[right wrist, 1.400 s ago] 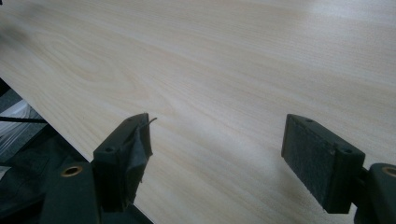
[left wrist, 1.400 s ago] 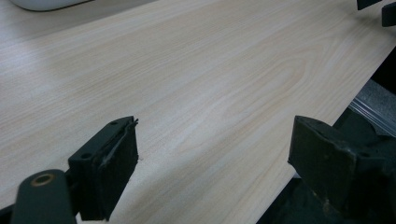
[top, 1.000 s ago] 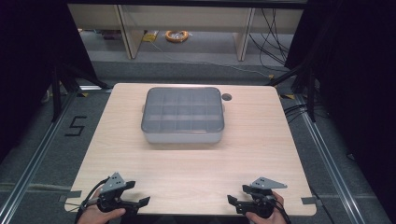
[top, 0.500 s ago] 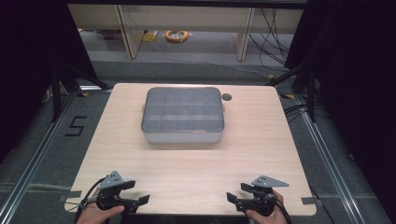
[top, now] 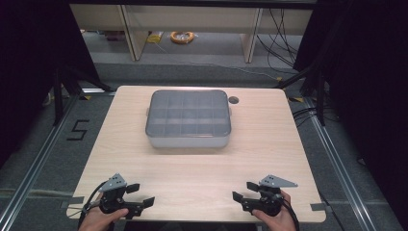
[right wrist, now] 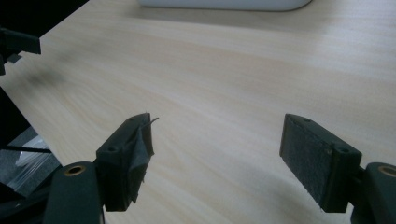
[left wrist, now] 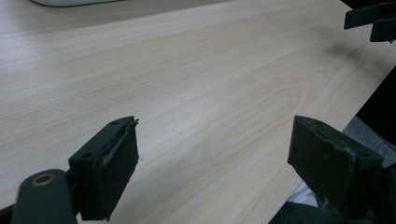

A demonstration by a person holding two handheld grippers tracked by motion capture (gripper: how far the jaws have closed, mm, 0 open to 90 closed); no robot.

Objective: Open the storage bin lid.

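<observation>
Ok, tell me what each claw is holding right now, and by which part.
Nothing is held. The left claw and the right claw both stand open over bare table, well short of the lidded grey compartment box.

Compartment box contents blurred under its grey lid; both forearms cut off by the bottom edge

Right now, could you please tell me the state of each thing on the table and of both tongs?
Box: lid on, closed, lying flat at the far middle of the table.
Left tongs: open, nothing between them, near the front edge.
Right tongs: open, nothing between them, near the front edge.
</observation>
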